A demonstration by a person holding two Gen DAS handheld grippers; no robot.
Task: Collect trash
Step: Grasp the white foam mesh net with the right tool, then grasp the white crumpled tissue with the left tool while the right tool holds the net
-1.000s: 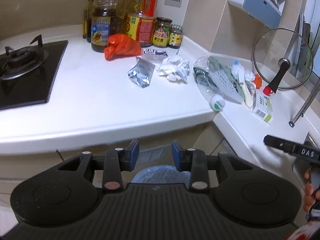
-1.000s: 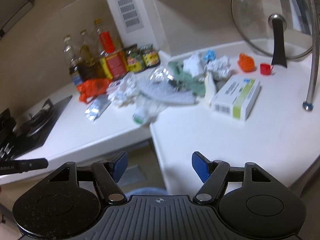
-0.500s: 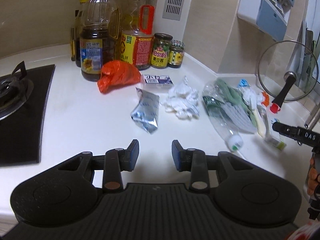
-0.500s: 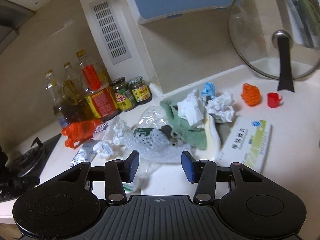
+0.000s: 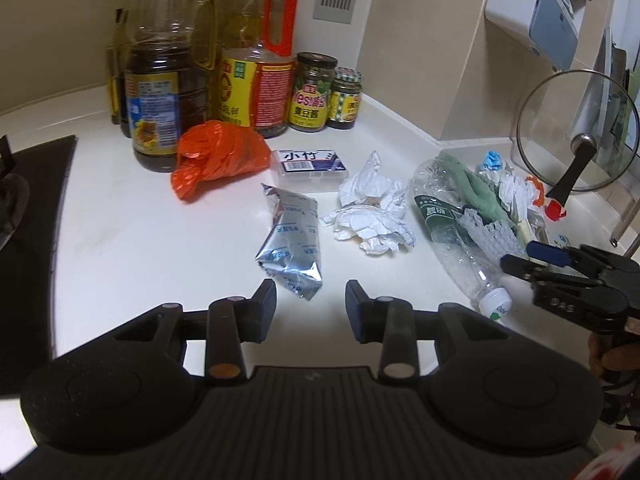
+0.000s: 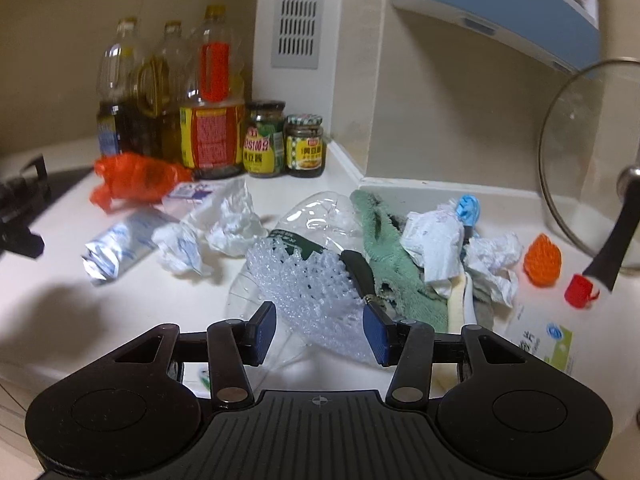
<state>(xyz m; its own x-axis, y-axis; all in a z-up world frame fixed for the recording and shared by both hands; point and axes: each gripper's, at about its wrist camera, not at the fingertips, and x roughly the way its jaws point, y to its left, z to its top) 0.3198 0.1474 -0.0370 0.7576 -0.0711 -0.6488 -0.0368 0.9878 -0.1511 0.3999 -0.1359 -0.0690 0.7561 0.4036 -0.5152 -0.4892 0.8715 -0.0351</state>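
Note:
Trash lies strewn on the white counter (image 5: 132,216). My left gripper (image 5: 311,306) hovers low over it, jaws opening slightly with nothing between them; a silver foil pouch (image 5: 290,246) lies just ahead. Crumpled white paper (image 5: 370,210) sits right of the pouch. Further right is a crushed clear bottle (image 5: 460,256) with a white foam net (image 6: 308,280) and a green cloth (image 6: 384,248) on it. My right gripper (image 6: 320,330) is open, its fingers either side of the foam net's near end, and I see neither pad pressing on it. It also shows in the left wrist view (image 5: 528,256).
An orange bag (image 5: 218,156) and a small labelled box (image 5: 310,164) lie before oil bottles (image 5: 168,80) and jars (image 5: 314,92) at the wall. A stove (image 5: 24,208) is left. A glass lid (image 6: 588,160), a medicine box (image 6: 548,340), more paper (image 6: 436,240) and a red cap (image 6: 578,290) are right.
Both grippers moved forward from the counter edge to over the trash; the bin below dropped out of view. The right jaws narrowed and now flank the foam net.

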